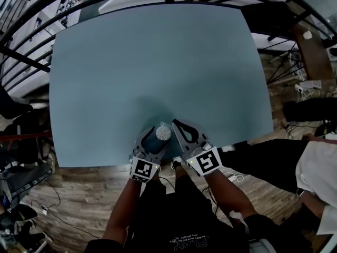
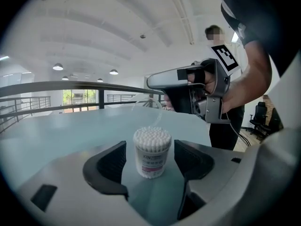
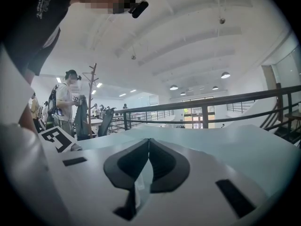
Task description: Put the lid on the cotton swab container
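Capping comes next: clear round cotton swab container (image 2: 152, 158) stands open on the blue counter (image 1: 158, 62) between my left gripper's (image 2: 150, 149) released jaws. My right gripper (image 3: 148, 144), clenched on what seems the transparent lid (image 3: 139, 185), must lower it squarely.

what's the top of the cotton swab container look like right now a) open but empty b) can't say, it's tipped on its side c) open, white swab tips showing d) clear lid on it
c: the cotton swab container stands upright on the table with its swab tips bare at the top and no lid over them.
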Action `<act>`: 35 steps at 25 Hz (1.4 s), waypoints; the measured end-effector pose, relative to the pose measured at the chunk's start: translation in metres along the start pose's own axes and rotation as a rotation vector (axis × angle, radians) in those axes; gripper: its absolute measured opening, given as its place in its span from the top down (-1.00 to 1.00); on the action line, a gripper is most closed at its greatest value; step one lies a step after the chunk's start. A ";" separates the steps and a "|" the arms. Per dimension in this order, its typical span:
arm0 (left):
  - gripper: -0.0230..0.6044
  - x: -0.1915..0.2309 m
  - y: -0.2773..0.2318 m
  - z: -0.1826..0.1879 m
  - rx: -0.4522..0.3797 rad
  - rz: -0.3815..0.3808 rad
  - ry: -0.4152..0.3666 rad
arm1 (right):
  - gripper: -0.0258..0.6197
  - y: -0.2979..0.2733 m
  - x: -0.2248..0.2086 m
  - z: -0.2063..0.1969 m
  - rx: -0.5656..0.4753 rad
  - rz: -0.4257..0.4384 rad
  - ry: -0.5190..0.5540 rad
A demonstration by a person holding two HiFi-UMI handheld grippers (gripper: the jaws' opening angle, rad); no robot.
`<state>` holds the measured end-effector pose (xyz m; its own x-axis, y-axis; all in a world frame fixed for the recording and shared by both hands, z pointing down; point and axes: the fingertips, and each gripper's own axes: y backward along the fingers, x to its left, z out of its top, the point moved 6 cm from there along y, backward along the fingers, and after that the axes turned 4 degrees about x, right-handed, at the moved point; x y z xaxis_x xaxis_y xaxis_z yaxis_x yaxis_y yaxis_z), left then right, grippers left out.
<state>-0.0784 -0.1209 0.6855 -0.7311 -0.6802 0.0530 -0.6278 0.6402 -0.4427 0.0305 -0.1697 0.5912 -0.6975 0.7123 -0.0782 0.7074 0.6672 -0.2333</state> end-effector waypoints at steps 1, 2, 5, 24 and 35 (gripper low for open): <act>-0.11 0.000 -0.002 0.000 0.001 -0.001 0.000 | 0.86 0.000 0.000 -0.002 0.006 0.001 0.002; -0.11 0.001 -0.003 -0.002 0.003 -0.003 0.000 | 0.86 0.000 -0.001 -0.005 0.018 0.004 0.006; -0.11 0.001 -0.006 -0.007 0.010 -0.009 -0.004 | 0.86 -0.003 -0.001 -0.012 0.031 0.008 0.007; 0.01 -0.002 -0.025 -0.001 0.011 0.015 -0.007 | 0.86 0.007 -0.005 -0.020 0.041 0.013 -0.018; 0.03 -0.003 -0.023 -0.001 0.027 0.018 -0.007 | 0.86 0.005 -0.002 -0.029 0.072 0.032 -0.015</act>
<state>-0.0623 -0.1332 0.6967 -0.7404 -0.6711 0.0383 -0.6068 0.6427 -0.4677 0.0385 -0.1615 0.6179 -0.6764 0.7295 -0.1016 0.7201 0.6260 -0.2992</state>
